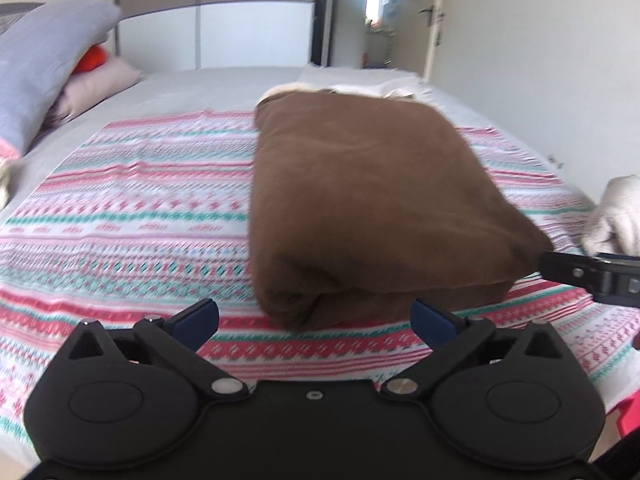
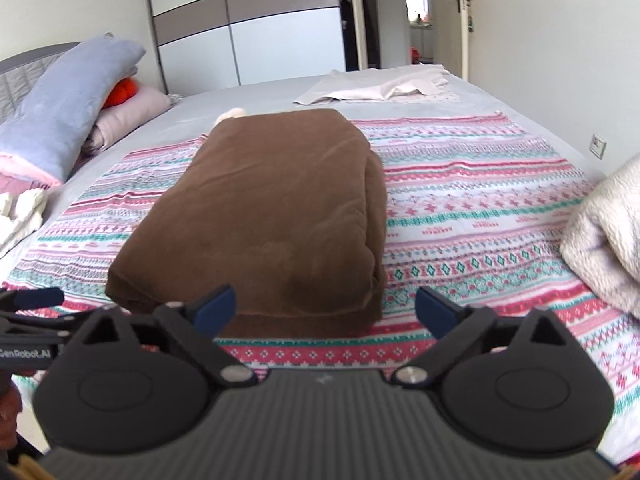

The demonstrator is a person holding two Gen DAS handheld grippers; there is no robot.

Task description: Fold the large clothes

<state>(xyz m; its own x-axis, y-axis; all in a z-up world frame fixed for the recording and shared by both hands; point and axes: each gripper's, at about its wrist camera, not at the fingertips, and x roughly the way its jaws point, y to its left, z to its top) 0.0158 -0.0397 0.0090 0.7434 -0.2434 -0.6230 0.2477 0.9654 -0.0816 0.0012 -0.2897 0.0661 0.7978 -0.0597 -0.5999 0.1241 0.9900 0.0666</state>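
A bed [image 2: 248, 96] seen from its foot. At ten o'clock, a blue-grey pillow [image 2: 68, 112]. At centre, a folded brown garment [image 2: 260, 216] lies on a patterned cloth [image 2: 480, 216]. The left gripper [image 1: 314, 320] and right gripper [image 2: 325, 306] hover just before it, fingers spread wide, holding nothing. At three o'clock, a cream blanket [image 2: 608, 240].

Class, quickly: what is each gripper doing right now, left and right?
Left gripper: open, holding nothing; the folded brown garment lies just ahead.
Right gripper: open, holding nothing.
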